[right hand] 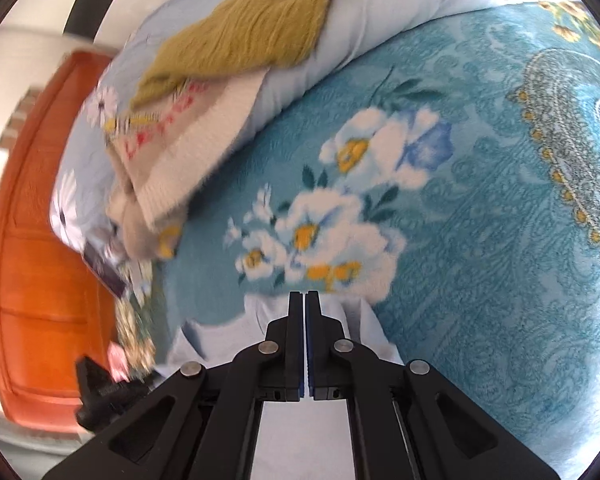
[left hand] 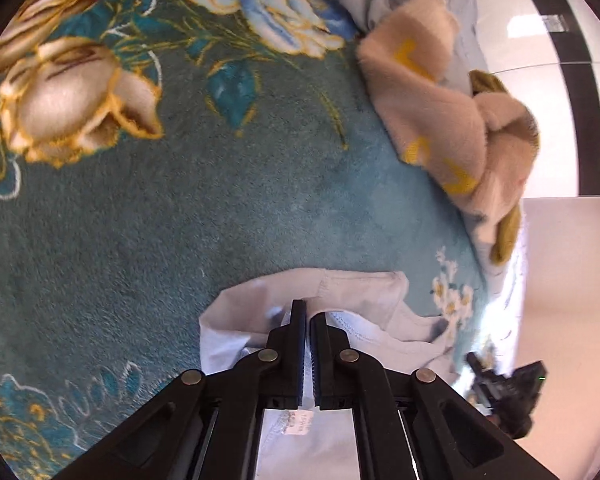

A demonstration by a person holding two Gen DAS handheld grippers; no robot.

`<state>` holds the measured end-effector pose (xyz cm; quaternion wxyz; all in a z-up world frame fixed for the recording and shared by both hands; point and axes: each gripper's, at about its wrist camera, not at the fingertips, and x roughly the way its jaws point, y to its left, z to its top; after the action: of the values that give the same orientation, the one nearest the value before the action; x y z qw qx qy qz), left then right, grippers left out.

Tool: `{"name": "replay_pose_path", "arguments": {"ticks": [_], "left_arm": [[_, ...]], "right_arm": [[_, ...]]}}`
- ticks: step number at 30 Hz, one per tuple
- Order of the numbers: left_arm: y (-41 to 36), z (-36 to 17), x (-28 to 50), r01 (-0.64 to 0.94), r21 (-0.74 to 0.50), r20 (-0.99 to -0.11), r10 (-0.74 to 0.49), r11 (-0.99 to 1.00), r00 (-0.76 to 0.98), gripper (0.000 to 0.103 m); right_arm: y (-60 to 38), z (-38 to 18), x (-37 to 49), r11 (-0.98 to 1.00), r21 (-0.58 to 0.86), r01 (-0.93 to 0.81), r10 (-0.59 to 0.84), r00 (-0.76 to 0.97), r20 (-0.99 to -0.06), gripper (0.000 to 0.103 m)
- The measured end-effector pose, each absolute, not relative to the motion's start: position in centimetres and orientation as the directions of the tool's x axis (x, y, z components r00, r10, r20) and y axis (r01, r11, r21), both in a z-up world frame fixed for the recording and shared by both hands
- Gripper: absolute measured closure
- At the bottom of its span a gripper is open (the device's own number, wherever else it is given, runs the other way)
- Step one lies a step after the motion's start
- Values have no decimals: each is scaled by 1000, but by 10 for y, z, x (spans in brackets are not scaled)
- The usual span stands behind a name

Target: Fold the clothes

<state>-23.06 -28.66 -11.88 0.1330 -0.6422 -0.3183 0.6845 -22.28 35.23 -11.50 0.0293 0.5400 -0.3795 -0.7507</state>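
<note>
The left gripper (left hand: 308, 314) has its jaws pinched almost flat on a pale blue garment (left hand: 364, 300), cloth caught between the pads and a small care label (left hand: 298, 426) showing just behind them. The right gripper (right hand: 305, 300) is likewise clamped narrow on the same light fabric (right hand: 220, 336), which bunches under its fingers. With an edge in each gripper, the garment looks held so it can be spread or folded over, I judge. It lies at the near edge of a teal floral blanket (left hand: 220, 208). Farther off to the right in the left wrist view sits a heap of unfolded clothes: a beige fuzzy sweater (left hand: 432, 112) and an olive knit (right hand: 252, 28), on a pale blue quilt (right hand: 380, 12).
</note>
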Motion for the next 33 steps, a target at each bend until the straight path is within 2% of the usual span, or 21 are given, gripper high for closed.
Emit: {"name": "replay_pose_path", "arguments": {"ticks": [1,2,3,4,5,8,12,14,18,23,25,26,27,30,33], "left_arm": [[-288,-116,-229,218,-624,-782,606,-751,-148,96],[-290,-113,-227,210,-640,-768,621,-739,-156,90],[-292,-111,-225,201,-656,-755,635,-727,-165,74],[-298,-104,-220,175,-667,-745,643,-724,-178,64],[-298,-99,-219,143,-659,-750,633,-738,-190,50],[-302,-86,-217,48,-615,-776,593,-787,-217,45],[-290,-83,-219,-97,-476,-846,486,-874,-219,44],[-278,-86,-216,-193,-383,-881,420,-903,-219,44],[-258,-94,-209,-343,-229,-922,317,-911,-225,45],[-248,-94,-219,-358,-304,-887,400,-883,-233,48],[-242,-95,-222,-382,-293,-891,395,-877,-225,62],[-239,-95,-222,-399,-280,-894,388,-873,-224,77],[-236,-94,-220,-418,-263,-898,379,-870,-224,87],[-233,-95,-218,-431,-259,-897,381,-865,-225,95],[-241,-91,-215,-407,-292,-884,407,-866,-230,98]], "right_arm": [[350,-118,-222,-725,588,-359,-450,-399,-799,102],[348,-120,-222,-740,573,-351,-446,-382,-809,102],[346,-123,-221,-755,559,-343,-441,-365,-820,102],[344,-125,-220,-769,545,-335,-436,-348,-830,101],[342,-128,-220,-779,533,-329,-433,-332,-838,101],[339,-136,-220,-789,520,-326,-434,-303,-848,100],[339,-146,-219,-798,500,-336,-423,-279,-862,85],[338,-149,-219,-795,500,-343,-425,-274,-863,83],[336,-149,-220,-815,483,-321,-412,-266,-871,82],[335,-148,-221,-824,476,-308,-407,-263,-875,81],[334,-148,-221,-827,474,-304,-405,-263,-876,81],[333,-148,-221,-829,474,-299,-406,-263,-875,80],[332,-147,-221,-829,477,-293,-409,-264,-873,78],[330,-146,-220,-824,493,-280,-425,-271,-864,78],[328,-146,-220,-820,506,-266,-438,-276,-855,82]]}}
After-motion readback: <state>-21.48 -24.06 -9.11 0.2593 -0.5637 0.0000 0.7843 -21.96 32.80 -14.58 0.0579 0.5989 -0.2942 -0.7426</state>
